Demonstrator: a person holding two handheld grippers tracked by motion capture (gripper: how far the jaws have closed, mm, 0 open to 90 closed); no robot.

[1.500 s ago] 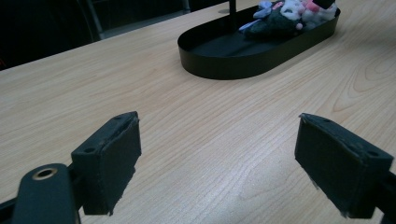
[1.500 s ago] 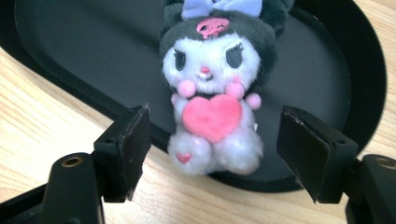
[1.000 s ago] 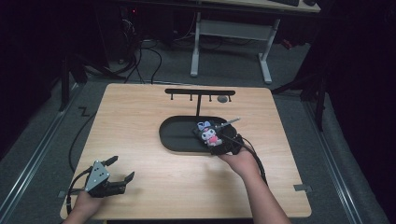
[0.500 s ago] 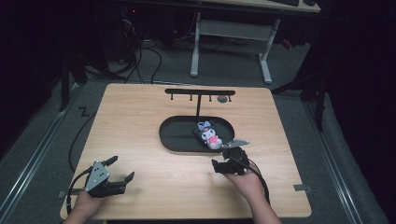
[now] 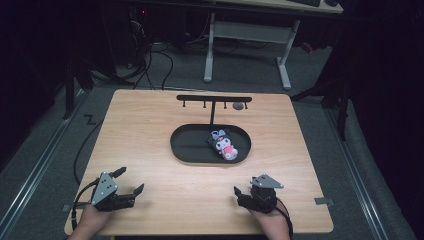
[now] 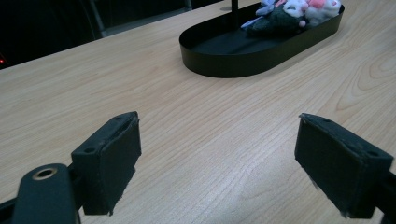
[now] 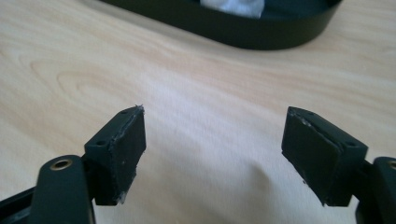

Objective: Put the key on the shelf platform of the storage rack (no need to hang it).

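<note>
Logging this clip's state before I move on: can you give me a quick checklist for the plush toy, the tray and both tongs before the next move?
1. Plush toy lies inside the tray: ok.
2. Right tongs open, with bare table between the pads: ok. Its jaws have just been opening.
3. Left tongs open and holding nothing: ok.
4. Both tongs stand apart from the tray, near the table's front edge: ok.
5. Toy free of the rack post behind it: cannot tell, they sit close together.
6. Toy's strap or loop free to grab: cannot tell, too small to see.
</note>
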